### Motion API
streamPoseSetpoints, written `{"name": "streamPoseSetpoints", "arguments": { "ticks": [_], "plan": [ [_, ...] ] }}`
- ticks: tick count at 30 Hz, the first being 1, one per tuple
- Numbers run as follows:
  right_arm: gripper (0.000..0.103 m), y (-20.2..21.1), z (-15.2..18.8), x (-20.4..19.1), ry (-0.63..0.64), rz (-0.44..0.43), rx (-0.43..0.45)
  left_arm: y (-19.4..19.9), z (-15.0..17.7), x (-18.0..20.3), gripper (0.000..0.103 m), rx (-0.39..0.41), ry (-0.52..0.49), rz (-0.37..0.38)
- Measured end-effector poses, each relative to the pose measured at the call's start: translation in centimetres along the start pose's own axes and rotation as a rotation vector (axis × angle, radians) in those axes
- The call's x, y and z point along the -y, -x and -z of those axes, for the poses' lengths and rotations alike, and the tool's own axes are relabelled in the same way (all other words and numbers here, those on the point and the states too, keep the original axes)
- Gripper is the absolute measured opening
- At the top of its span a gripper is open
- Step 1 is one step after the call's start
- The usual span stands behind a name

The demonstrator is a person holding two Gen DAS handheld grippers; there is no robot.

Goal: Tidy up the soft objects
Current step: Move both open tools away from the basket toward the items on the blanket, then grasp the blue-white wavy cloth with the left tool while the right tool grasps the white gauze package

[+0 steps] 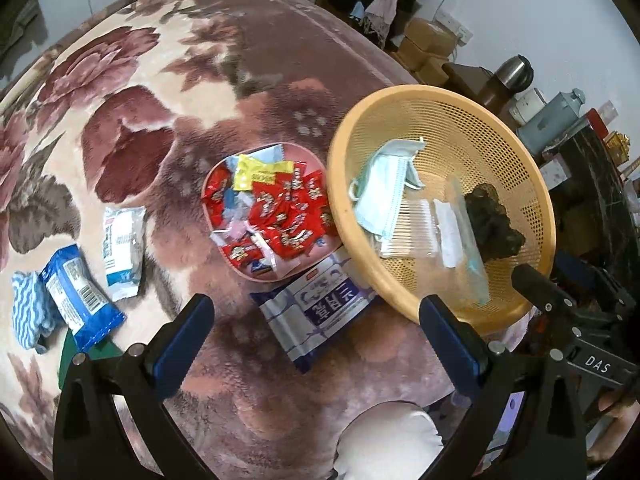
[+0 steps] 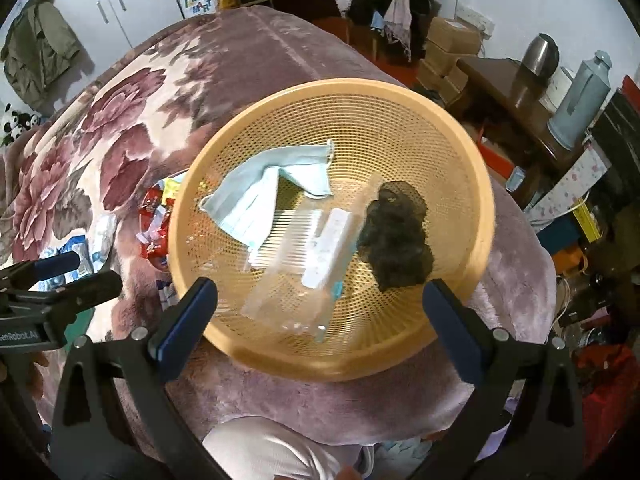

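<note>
Soft objects: you have a light blue face mask (image 2: 256, 204), a clear packet of cotton swabs (image 2: 296, 256) and a dark crumpled net-like wad (image 2: 396, 240) lying inside the basket.
Basket: your tan perforated basket (image 2: 332, 96) sits on the floral blanket (image 1: 168, 80), at its near right part; its left rim stands just beside the pink tray (image 1: 296, 150).
Mask position: it is draped over the basket's left inner wall, with one edge overlapping the swab packet.
Dark wad position: right half of the basket, touching the long edge of the packet.
Pink tray: it holds red snack sachets (image 1: 280, 216) and one yellow sachet (image 1: 260, 170).
Items outside the basket: a blue-and-white wipes pack (image 1: 316, 312) lies below the tray, partly under the basket rim. On the left you see a white pouch (image 1: 122, 252), a blue pack (image 1: 78, 296) and a blue-striped cloth (image 1: 26, 308).
Left gripper (image 1: 316, 336): your fingers are spread wide and hold nothing; they hover above the wipes pack.
Right gripper (image 2: 320, 320): your fingers are spread wide and empty, hovering over the basket's near rim.
</note>
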State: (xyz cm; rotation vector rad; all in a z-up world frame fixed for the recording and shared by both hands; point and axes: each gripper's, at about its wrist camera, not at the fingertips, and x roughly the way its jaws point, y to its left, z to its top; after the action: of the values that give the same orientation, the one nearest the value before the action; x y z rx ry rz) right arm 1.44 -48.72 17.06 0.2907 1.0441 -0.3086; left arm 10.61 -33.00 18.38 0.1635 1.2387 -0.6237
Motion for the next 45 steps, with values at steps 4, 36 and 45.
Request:
{"name": "streamPoseSetpoints", "arguments": {
  "ticks": [4,36,45],
  "plan": [
    [0.103,0.0,0.1,-1.5,0.027,-0.004,0.000,0.2,0.7,-1.5,0.102,0.005,0.027,0.001],
    [0.103,-1.9,3.0,-20.8,0.331,-0.103,-0.056,6.2,11.0,-24.1,0.102,0.088,0.410,-0.069],
    [0.103,-3.0,3.6,-24.7,0.394,-0.137,-0.081,7.3,13.1,-29.9,0.102,0.115,0.531,-0.084]
  ]
}}
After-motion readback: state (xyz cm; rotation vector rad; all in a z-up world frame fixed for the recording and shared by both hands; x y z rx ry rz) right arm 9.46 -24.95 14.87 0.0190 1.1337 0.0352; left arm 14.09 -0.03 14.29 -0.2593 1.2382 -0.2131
